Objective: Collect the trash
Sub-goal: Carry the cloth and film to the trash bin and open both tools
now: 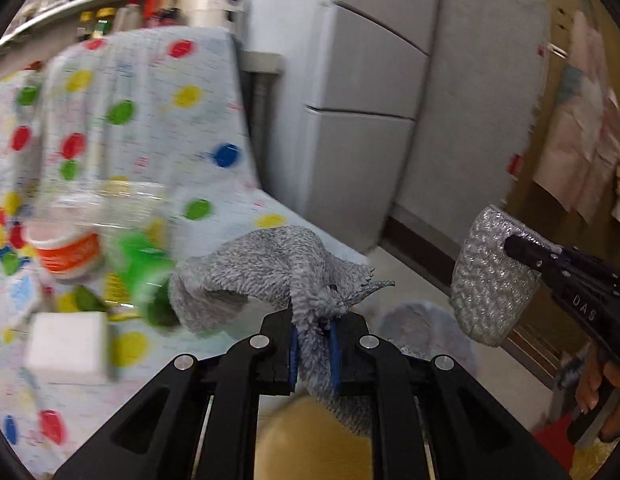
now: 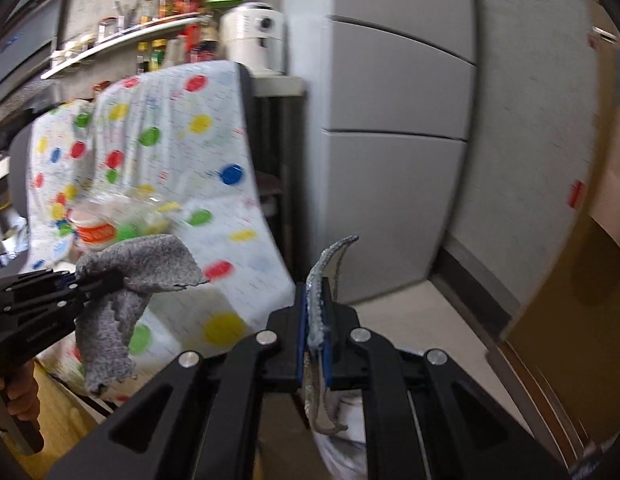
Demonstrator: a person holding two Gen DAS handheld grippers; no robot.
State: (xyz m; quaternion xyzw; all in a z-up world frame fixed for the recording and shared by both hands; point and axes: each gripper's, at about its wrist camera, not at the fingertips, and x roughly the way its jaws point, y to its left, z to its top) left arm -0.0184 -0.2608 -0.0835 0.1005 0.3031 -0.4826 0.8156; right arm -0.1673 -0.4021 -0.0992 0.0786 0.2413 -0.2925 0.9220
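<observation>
My left gripper is shut on a grey fluffy cloth, held in the air past the table's edge; the cloth also shows in the right wrist view hanging from that gripper. My right gripper is shut on a flat silvery scrub pad, seen edge-on. In the left wrist view the pad hangs from the right gripper at the right. A white-lined bin on the floor lies below both grippers.
A table with a polka-dot cloth holds a clear container with an orange label, green items and a white block. A grey fridge stands behind. A shelf of bottles is at the back left.
</observation>
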